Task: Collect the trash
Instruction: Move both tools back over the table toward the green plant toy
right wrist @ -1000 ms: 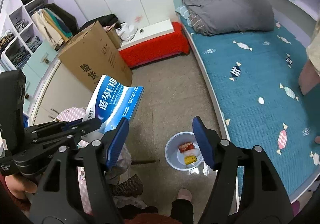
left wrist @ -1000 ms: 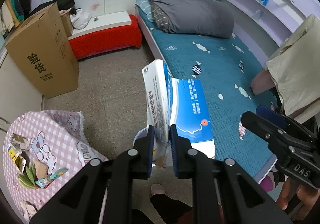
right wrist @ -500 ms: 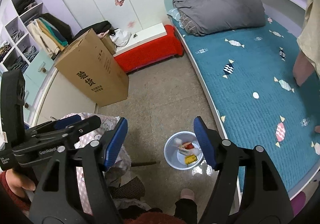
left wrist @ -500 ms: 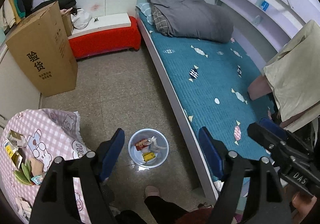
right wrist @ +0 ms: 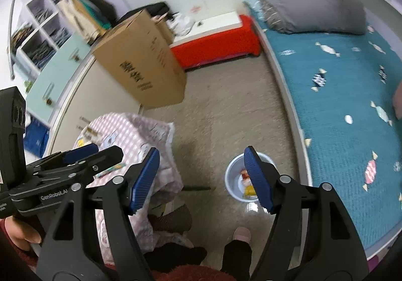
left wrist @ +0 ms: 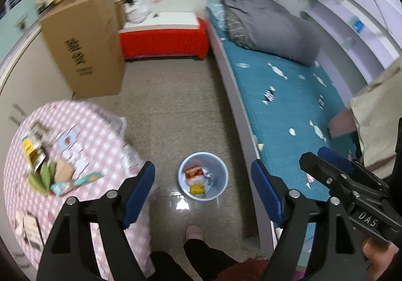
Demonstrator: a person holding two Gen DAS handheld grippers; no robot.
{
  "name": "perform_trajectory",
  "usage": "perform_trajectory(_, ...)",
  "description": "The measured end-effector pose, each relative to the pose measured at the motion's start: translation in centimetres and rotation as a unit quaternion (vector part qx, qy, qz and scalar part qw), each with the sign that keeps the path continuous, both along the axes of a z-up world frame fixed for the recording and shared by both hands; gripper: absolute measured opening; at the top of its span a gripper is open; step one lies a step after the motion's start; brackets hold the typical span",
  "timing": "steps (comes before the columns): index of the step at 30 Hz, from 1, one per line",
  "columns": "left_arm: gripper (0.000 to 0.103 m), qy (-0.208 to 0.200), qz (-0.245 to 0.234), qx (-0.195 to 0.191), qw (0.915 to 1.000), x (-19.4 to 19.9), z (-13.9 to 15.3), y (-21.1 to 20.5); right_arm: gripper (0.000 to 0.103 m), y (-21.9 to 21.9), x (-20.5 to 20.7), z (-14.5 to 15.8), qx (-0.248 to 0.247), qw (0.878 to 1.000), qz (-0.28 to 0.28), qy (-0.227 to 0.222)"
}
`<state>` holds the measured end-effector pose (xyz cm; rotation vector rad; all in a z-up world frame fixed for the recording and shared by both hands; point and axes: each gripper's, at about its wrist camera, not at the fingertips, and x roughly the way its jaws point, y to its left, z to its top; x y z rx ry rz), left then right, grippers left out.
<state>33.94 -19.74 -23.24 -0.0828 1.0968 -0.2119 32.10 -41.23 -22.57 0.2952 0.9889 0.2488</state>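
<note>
Left wrist view shows the left gripper [left wrist: 202,181] with its fingers [left wrist: 139,188] spread wide and nothing between them; they have just been opening, and the blue-and-white box they clamped a second ago is gone from them. Below, on the floor, stands the bin [left wrist: 203,175], holding a red wrapper, a yellow one and some crumpled white paper; whether the box went in cannot be told from here, since nothing blue shows inside. Off to the left, the table [left wrist: 83,130] with its pink checked cloth carries more trash [left wrist: 42,165]: small packets, a green leaf-like wrapper, a brown scrap and a pale blue packet near the edge. The right gripper [left wrist: 334,168] shows at the right, above the bed [left wrist: 284,110]. Right wrist view shows that gripper's fingers [right wrist: 258,178] likewise released and empty, one of them covering part of the bin's rim, while the left gripper hangs over the table at the left. Judged from this, the task looks partway done: several pieces are already binned, both grippers are free, and the litter on the table has yet to be picked up and carried over.
</note>
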Motion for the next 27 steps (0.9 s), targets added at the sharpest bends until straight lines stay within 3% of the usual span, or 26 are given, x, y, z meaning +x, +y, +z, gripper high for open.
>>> perform_trajectory(8,0.077,0.031,0.115,0.007,0.9929,-2.3,-1.9,10.3,0.069,8.4,1.0,-2.2,0.004,0.995,0.090,0.032)
perform_trajectory(15,0.077,0.060,0.223,0.008,0.9729,-3.4,-4.4,21.9,0.069,16.7,1.8,-3.9,-0.011,0.988,0.147,0.050)
perform_trajectory(21,0.077,0.088,0.255,0.014,0.9629,-2.9,-7.2,28.4,0.069,23.4,3.0,-5.7,-0.022,0.983,0.166,0.069)
perform_trajectory(27,0.077,0.124,0.249,0.002,0.9604,-0.2,-11.1,32.2,0.069,27.8,4.1,-7.5,-0.033,0.981,0.167,0.089)
